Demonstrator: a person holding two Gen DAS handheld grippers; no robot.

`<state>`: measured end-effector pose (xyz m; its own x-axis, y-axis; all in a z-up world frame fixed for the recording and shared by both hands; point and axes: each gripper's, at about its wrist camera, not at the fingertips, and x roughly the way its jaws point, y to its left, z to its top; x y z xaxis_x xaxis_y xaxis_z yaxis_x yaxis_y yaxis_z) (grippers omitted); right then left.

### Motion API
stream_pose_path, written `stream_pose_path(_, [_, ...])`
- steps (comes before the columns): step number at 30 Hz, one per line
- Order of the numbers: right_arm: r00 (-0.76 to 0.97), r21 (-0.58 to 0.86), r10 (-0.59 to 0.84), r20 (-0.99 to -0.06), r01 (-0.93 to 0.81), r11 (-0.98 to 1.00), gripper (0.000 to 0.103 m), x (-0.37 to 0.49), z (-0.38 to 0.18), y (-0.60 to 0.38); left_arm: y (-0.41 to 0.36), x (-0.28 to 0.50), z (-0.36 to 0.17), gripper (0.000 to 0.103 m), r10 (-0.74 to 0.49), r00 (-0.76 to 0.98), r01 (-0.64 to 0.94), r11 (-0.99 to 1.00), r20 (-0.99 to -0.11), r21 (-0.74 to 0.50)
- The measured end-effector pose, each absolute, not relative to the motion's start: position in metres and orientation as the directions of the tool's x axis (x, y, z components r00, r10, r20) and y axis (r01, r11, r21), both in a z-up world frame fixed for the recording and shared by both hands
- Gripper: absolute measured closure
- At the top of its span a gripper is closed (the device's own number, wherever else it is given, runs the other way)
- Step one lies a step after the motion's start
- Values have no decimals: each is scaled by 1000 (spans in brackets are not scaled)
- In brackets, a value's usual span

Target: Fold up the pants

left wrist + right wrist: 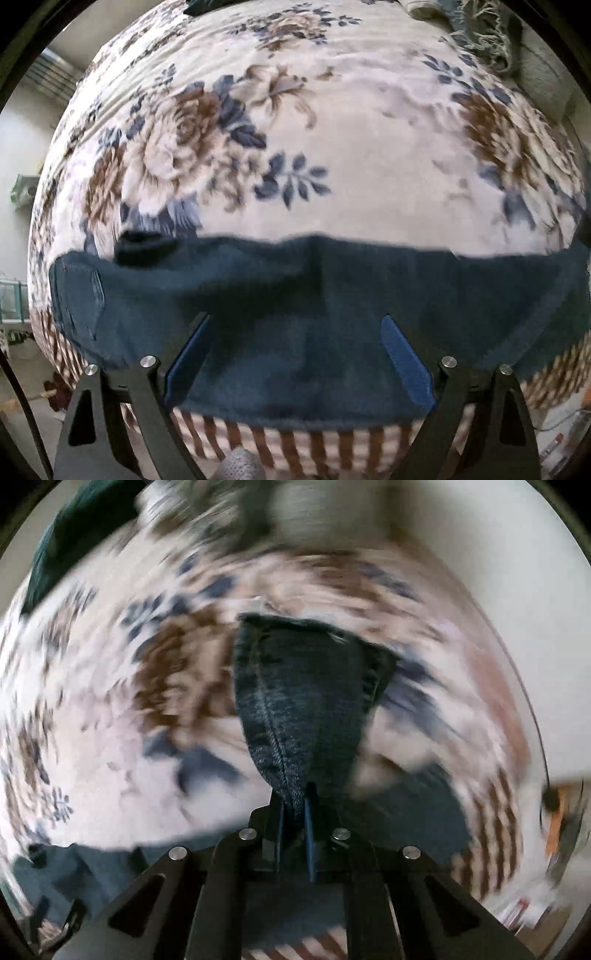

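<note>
Pants (295,325) lie spread across the near edge of the bed (351,155), under and between the left gripper (295,354), whose jaws stand wide and hold nothing; floral blanket ahead gives folding room. The right gripper (295,805) has its jaws clamped on a seamed hem, lifted, probably to carry it over; blur hides edges.

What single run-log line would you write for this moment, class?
task: fold pants | left gripper: open above jeans | right gripper: shut on jeans hem, lifted | surface: floral blanket | right view blurred
</note>
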<state>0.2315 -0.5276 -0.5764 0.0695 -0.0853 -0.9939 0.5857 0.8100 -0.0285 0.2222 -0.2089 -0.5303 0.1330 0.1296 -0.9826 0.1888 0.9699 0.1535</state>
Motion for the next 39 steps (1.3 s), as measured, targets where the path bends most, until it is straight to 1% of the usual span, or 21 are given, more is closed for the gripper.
stream_pose_path(3, [91, 76, 17, -996, 706, 704, 93, 167, -576, -577, -215, 204, -531, 11, 116, 113, 175, 975, -987, 135])
stream_pose_path(6, [121, 185, 145, -982, 777, 601, 93, 120, -604, -609, -225, 189, -542, 11, 118, 73, 177, 976, -990, 129])
stream_pose_path(9, [113, 223, 230, -967, 812, 539, 91, 94, -635, -614, -235, 180, -553, 11, 122, 43, 191, 973, -992, 128])
stream_pose_path(10, [108, 226, 244, -964, 816, 531, 86, 89, -642, -614, -238, 178, -555, 11, 128, 44, 200, 971, -991, 134])
stream_pose_path(12, [141, 261, 265, -954, 823, 504, 81, 82, -647, -621, -244, 175, -556, 11, 137, 51, 220, 965, -989, 145])
stream_pose_path(13, [160, 278, 269, -950, 828, 487, 67, 78, -646, -624, -246, 175, -556, 11, 138, 53, 224, 964, -989, 147])
stream_pose_path(14, [172, 284, 268, -948, 837, 468, 58, 75, -643, -626, -248, 175, -555, 11, 138, 53, 228, 963, -989, 146])
stream_pose_path(16, [225, 311, 241, -944, 848, 428, 50, 62, -631, -634, -253, 175, -553, 11, 135, 61, 230, 962, -989, 146])
stream_pose_path(19, [275, 343, 225, -935, 862, 374, 49, 52, -626, -645, -255, 174, -549, 11, 133, 72, 235, 961, -989, 146])
stream_pose_path(20, [279, 344, 219, -935, 865, 364, 53, 51, -627, -650, -256, 174, -549, 11, 132, 73, 234, 961, -989, 145])
stream_pose_path(21, [289, 345, 202, -936, 868, 357, 64, 51, -627, -653, -257, 173, -549, 11, 131, 71, 232, 962, -989, 144])
stream_pose_path(22, [286, 329, 169, -943, 872, 362, 100, 51, -625, -656, -258, 173, -549, 11, 129, 68, 231, 963, -989, 141])
stream_pose_path(23, [267, 304, 146, -952, 872, 383, 99, 58, -623, -658, -259, 173, -550, 11, 125, 66, 230, 964, -990, 137])
stream_pose_path(26, [346, 351, 103, -933, 804, 481, 99, 76, -590, -647, -260, 172, -546, 11, 118, 74, 230, 964, -990, 132])
stream_pose_path(29, [489, 452, 103, -866, 680, 578, 99, 89, -542, -631, -256, 169, -543, 11, 122, 88, 226, 964, -989, 139])
stream_pose_path(31, [539, 463, 93, -837, 607, 646, 99, 96, -525, -625, -250, 169, -544, 11, 130, 90, 216, 965, -987, 147])
stream_pose_path(33, [485, 396, 65, -872, 622, 675, 99, 101, -538, -628, -246, 169, -547, 11, 145, 86, 212, 964, -986, 161])
stream_pose_path(34, [460, 395, 80, -884, 643, 657, 99, 99, -555, -635, -242, 169, -549, 11, 151, 81, 205, 965, -985, 165])
stream_pose_path(35, [409, 386, 116, -905, 679, 625, 99, 95, -580, -646, -240, 169, -550, 11, 151, 78, 198, 967, -986, 163])
stream_pose_path(37, [265, 303, 151, -952, 766, 567, 98, 79, -629, -664, -234, 170, -550, 11, 152, 78, 186, 969, -985, 164])
stream_pose_path(39, [205, 295, 228, -952, 811, 505, 94, 63, -661, -674, -228, 171, -548, 11, 148, 84, 176, 971, -985, 161])
